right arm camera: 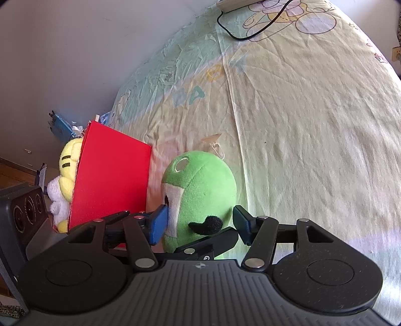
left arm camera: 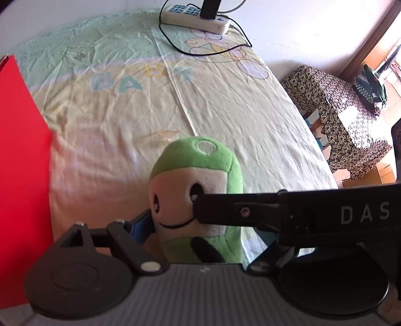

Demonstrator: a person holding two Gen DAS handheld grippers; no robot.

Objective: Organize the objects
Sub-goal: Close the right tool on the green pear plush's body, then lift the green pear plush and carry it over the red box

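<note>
Right wrist view caught the round green plush toy (right arm camera: 200, 190) upright on the pale yellow-green bedsheet (right arm camera: 313, 125), beside the red cardboard box (right arm camera: 112, 175). Right gripper (right arm camera: 200, 223) straddled it loosely; left gripper (left arm camera: 173, 215) pinched its face.

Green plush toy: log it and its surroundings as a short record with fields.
toy: green plush toy, upright on the bedsheet
beside it: red box, with a yellow plush showing past its wall
right tool: straddles the toy, one pad at its face; grip unclear
left tool: one pad at the toy's face, other finger hidden
far end: power strip on the bedsheet
</note>
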